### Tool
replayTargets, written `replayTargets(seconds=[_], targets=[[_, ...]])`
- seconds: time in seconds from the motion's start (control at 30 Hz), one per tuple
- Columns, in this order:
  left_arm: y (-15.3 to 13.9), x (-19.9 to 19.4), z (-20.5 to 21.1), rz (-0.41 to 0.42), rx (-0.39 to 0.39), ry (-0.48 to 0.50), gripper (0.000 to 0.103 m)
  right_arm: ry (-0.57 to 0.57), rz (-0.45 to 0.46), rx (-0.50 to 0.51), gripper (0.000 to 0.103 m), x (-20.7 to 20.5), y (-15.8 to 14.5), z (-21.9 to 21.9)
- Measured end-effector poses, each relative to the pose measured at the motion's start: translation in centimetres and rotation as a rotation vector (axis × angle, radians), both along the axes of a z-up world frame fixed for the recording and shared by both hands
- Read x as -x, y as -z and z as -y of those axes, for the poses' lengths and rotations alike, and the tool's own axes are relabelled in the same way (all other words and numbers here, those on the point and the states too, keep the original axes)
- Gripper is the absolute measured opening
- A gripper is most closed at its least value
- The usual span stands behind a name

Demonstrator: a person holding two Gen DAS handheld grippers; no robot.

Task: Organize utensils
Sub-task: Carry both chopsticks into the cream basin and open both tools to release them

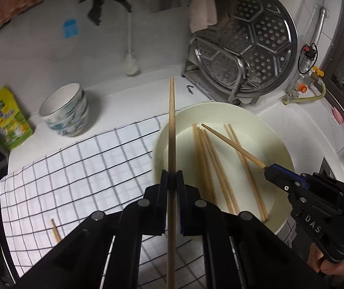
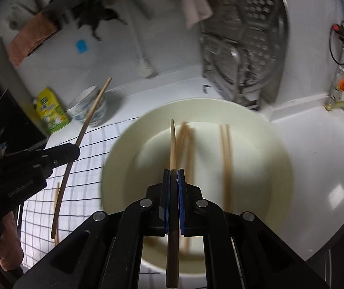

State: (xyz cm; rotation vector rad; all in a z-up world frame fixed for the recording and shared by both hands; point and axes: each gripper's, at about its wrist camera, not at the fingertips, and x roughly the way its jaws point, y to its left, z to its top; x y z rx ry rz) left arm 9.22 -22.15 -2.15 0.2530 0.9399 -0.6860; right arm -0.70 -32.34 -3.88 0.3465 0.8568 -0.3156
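Observation:
My left gripper (image 1: 172,176) is shut on a long wooden chopstick (image 1: 171,125) that points away over the checked cloth (image 1: 87,163). To its right, my right gripper (image 1: 268,169) is shut on a second chopstick (image 1: 232,144), slanted above the cream plate (image 1: 220,107). Several chopsticks (image 1: 210,163) lie in that plate. In the right wrist view the right gripper (image 2: 173,175) pinches its chopstick (image 2: 172,144) over the plate (image 2: 196,102). The left gripper (image 2: 76,150) shows at the left with its stick (image 2: 85,125). One loose chopstick (image 1: 55,231) lies on the cloth.
A stack of blue-patterned bowls (image 1: 65,110) and a yellow pouch (image 1: 8,120) stand at the back left of the white counter. A steel steamer rack (image 1: 251,45) leans on the wall behind the plate. Gas valves and hoses (image 1: 309,50) occupy the right corner.

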Motion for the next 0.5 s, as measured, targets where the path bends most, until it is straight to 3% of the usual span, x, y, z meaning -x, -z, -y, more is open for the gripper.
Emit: replayTargets(seconds=[0.5], targets=[[3.7,-0.5,9.0,-0.051,-0.107,0.078,0.008,0.065,-0.053,-0.077,0.006,-0.4,3.8,6.8]])
